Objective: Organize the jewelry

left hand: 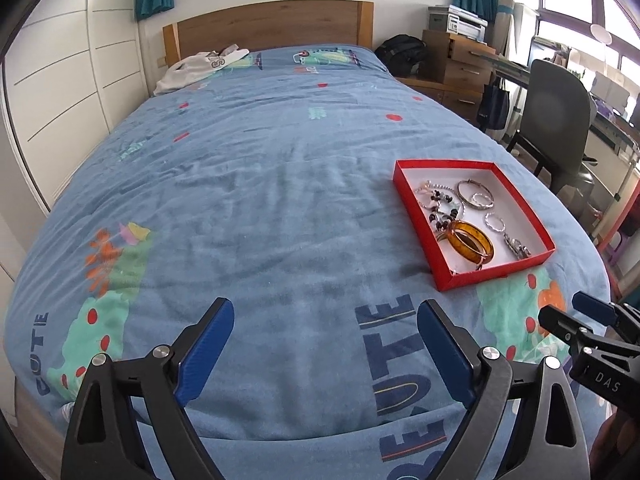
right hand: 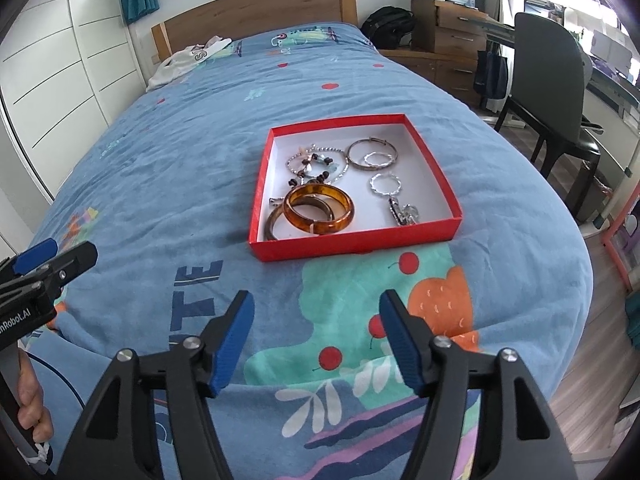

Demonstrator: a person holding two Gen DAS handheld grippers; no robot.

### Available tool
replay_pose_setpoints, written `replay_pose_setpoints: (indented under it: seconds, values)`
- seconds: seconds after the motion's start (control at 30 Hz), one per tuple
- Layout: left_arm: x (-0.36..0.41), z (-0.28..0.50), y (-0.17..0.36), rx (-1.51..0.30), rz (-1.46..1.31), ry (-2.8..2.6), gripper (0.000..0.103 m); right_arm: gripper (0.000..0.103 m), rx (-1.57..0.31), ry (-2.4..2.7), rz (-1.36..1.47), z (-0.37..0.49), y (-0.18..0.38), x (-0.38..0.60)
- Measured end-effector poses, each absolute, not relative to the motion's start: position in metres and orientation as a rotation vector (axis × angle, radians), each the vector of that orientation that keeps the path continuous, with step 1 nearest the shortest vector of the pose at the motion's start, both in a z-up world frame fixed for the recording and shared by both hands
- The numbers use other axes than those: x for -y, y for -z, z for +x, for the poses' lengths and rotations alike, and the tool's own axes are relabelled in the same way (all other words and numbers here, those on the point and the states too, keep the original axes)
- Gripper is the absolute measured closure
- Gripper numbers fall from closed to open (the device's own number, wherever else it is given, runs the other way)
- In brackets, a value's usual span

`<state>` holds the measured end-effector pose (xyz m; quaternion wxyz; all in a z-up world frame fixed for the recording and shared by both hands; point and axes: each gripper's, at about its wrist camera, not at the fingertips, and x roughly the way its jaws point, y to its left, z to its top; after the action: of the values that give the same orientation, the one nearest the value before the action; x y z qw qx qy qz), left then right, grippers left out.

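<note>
Amber bangle (right hand: pixel 319 209), stiff, slick, likely light, near left in red box (right hand: pixel 352 245); best pinched across rim; both grippers (left hand: pixel 325 350) (right hand: pixel 316 340) apart, empty.

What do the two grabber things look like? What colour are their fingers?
Both look alike. The left gripper and the right gripper each have two black plastic arms with triangle-shaped holes and shiny silver bolts. Their fingers are flat blue pads with fine ridges. White letters are printed on each one's black side. A hand shows on the left one's handle.
</note>
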<state>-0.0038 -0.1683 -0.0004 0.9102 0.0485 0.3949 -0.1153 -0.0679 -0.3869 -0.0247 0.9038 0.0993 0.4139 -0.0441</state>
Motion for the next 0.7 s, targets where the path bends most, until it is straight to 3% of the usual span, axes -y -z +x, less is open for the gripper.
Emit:
replay_pose_setpoints:
  seconds: [0.7]
  values:
    - [0.178, 0.000, 0.019, -0.849, 0.121, 0.272, 0.010, 0.036, -0.810, 0.089, 0.196, -0.063, 0.022, 0.390]
